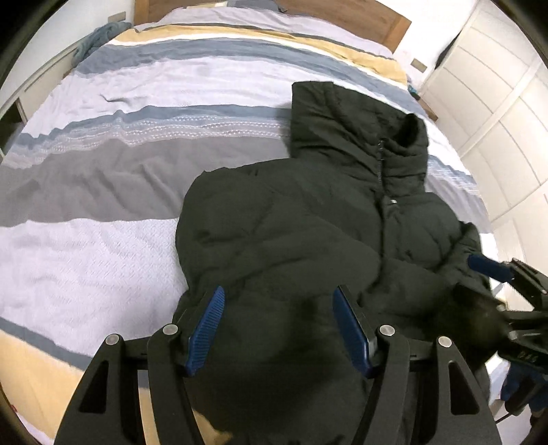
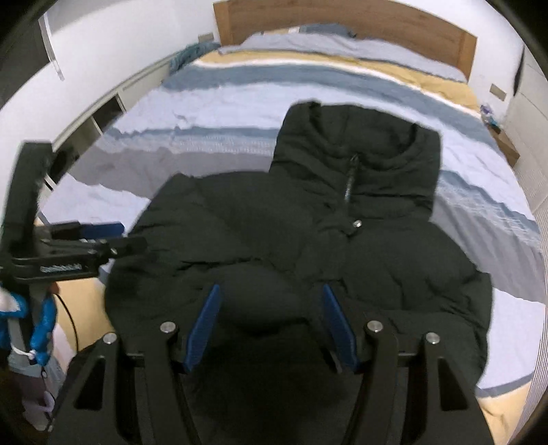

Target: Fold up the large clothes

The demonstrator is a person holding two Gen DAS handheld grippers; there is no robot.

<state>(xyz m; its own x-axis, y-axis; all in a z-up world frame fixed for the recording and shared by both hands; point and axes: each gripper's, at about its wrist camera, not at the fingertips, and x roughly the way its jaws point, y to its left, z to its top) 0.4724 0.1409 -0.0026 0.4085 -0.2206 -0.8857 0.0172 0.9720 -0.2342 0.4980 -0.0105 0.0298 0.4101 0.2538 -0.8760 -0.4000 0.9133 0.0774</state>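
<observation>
A black hooded puffer jacket [image 1: 308, 222] lies on the striped bed, front up, zip closed, hood toward the headboard; its sleeves look folded in over the body. It also shows in the right wrist view [image 2: 308, 239]. My left gripper [image 1: 279, 297] is open, its blue pads [image 1: 205, 328] spread above the jacket's lower part. My right gripper [image 2: 270, 297] is open too, hovering over the jacket's lower middle. The right gripper also shows at the right edge of the left wrist view [image 1: 493, 270], and the left gripper at the left edge of the right wrist view [image 2: 113, 236].
The bed [image 1: 102, 191] has a striped grey, blue, lilac and tan cover and a wooden headboard [image 2: 342, 24]. White wardrobe doors [image 1: 496, 102] stand on the right, low white shelves [image 2: 102, 113] on the left. A bluish cloth [image 1: 99, 37] lies at the far left corner.
</observation>
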